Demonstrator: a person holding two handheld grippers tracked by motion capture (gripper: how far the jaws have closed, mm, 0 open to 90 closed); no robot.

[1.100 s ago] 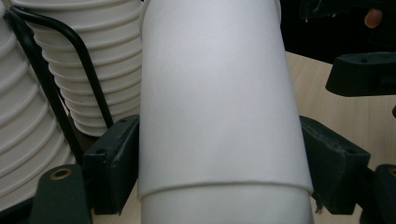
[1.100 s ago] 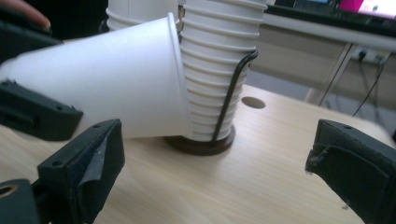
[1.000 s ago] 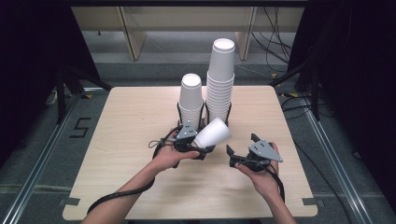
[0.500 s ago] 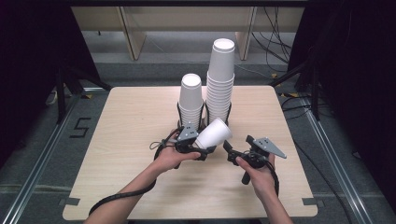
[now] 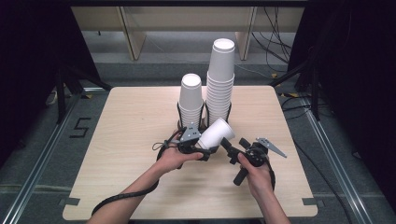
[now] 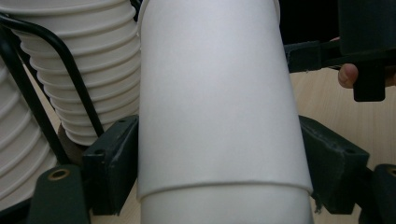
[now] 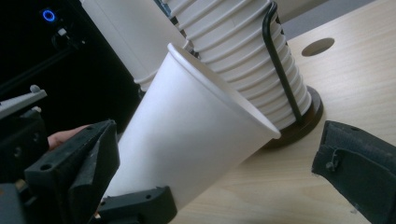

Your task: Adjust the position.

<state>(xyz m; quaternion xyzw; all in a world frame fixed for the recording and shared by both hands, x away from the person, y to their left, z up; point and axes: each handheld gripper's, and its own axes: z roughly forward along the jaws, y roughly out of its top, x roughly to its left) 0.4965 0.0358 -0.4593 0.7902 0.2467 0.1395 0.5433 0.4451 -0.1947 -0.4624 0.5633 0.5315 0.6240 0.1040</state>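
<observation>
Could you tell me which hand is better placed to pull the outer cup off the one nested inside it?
Right. The left gripper is shut on the cups, so it is occupied. The right gripper is open with its jaws either side of the cup's rim end, likely ready to close.

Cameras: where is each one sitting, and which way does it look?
High view: above the person's side, looking forward and down on the table; both forearms show, with the left gripper and right gripper.
Left gripper view: rides on the left gripper, looking along its jaws, which pinch the paper cup; cup stacks stand behind.
Right gripper view: rides on the right gripper, looking between its open jaws at the tilted cup.
Shared: all three views show the held cup and the stacks.
</observation>
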